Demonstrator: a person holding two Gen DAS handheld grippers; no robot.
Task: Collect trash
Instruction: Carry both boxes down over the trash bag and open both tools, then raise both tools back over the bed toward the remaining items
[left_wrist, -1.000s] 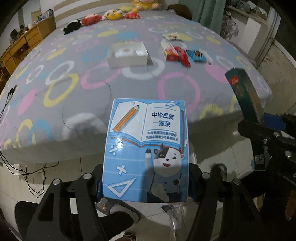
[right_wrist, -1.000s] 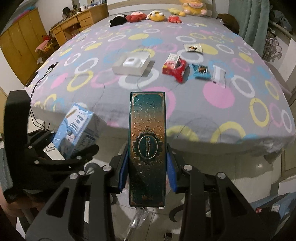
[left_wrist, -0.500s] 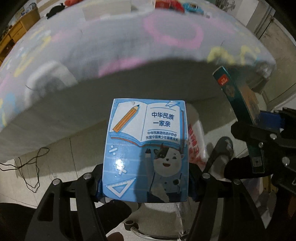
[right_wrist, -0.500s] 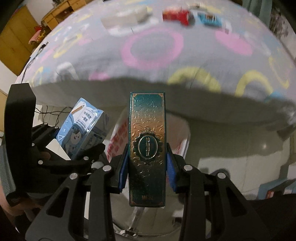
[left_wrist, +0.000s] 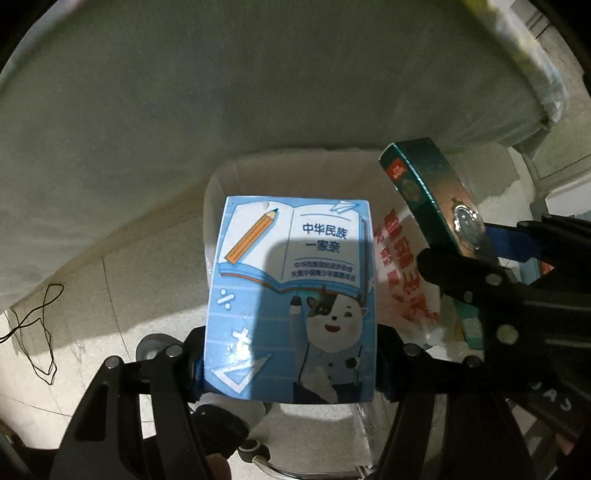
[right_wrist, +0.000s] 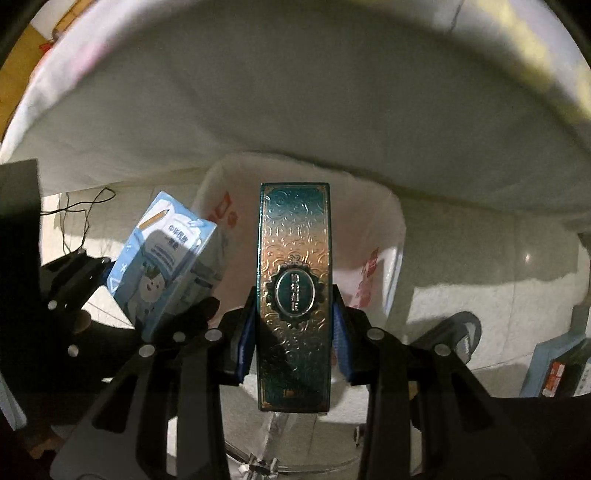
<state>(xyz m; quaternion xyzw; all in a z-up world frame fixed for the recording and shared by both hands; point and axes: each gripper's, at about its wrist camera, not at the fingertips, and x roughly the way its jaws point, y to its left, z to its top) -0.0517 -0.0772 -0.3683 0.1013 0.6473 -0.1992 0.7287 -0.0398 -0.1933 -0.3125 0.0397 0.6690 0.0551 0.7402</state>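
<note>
Pale tiled floor, glossy, with grout lines and light glare. The side of a bed, draped in a whitish sheet, fills the upper part of both views, shadowed underneath. Thin black cable loops on the floor at left. Dim, uneven lighting, brighter on the tiles at right.

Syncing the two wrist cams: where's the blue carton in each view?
Left wrist: blue carton at centre, clamped in the left gripper.
Right wrist: carton at left of centre, tilted.
Shared landmark: white bag with red print, behind the carton in both.
</note>
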